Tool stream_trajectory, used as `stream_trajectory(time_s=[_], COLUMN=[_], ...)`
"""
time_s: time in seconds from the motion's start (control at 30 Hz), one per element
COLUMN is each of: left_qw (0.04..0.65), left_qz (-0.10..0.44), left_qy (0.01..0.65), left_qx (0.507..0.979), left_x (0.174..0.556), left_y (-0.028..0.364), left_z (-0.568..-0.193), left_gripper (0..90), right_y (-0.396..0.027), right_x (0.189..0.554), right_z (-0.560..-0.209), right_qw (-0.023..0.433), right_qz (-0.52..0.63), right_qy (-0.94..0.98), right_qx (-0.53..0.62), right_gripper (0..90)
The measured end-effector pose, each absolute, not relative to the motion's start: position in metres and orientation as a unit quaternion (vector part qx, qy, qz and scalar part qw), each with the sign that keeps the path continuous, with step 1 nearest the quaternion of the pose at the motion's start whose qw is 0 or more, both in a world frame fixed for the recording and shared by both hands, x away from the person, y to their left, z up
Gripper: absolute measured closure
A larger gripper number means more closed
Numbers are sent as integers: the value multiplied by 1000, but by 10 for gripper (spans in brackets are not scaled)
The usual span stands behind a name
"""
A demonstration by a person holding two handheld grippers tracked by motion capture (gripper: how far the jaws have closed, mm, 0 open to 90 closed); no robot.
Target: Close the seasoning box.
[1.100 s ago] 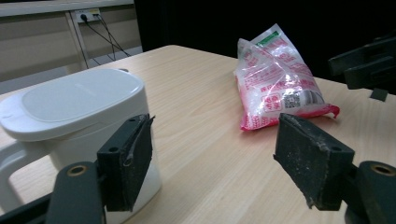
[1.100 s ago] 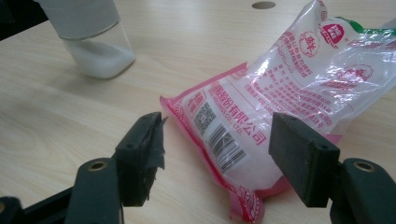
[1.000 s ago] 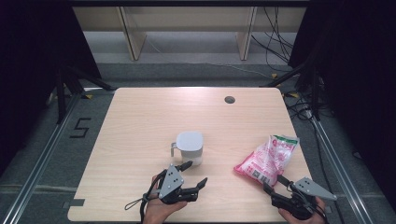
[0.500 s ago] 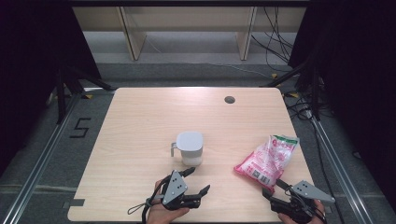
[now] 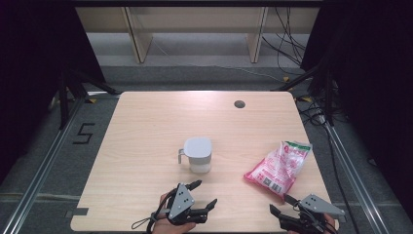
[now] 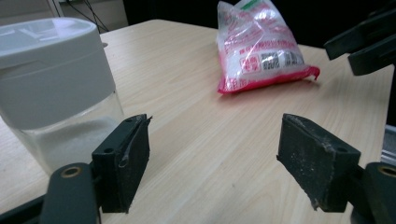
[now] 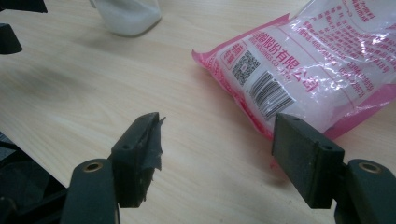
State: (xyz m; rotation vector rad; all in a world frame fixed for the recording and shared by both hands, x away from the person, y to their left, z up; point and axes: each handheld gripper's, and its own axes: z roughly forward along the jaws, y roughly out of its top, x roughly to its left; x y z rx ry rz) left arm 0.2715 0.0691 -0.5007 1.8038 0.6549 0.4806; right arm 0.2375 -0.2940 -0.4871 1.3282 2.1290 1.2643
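Note:
A clear jar with a white lid and a side handle stands near the middle of the wooden table. A pink and white plastic bag lies flat to its right. My left gripper is at the near edge, open, with its jaws pointing toward the space between jar and bag. In the left gripper view the jar is just beyond the left jaw and the bag is farther off. My right gripper is open just short of the bag's near corner. Nothing is between either pair of jaws.
A round cable hole sits near the table's far edge. Beyond the table are wooden shelf legs and loose cables on the floor. Metal rails run along both sides of the table.
Both grippers have drawn back slightly toward the near edge of the table. The jar and the bag have not moved.

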Motion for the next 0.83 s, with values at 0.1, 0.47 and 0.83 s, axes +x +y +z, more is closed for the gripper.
stream_trajectory(time_s=[0.1, 0.47, 0.83], left_qw=[544, 546, 548], left_qz=[202, 195, 201], left_qy=[279, 290, 277], left_qx=[765, 761, 764], left_x=[272, 271, 274], left_y=[70, 70, 73], left_z=[-501, -503, -502], left_gripper=[245, 242, 241], right_y=[-294, -294, -294], right_x=[238, 235, 236], right_z=[-488, -489, -489], right_qw=[174, 165, 165], right_qz=[440, 440, 441], right_qy=[757, 761, 762], right_qx=[451, 447, 446], right_gripper=[338, 337, 336])
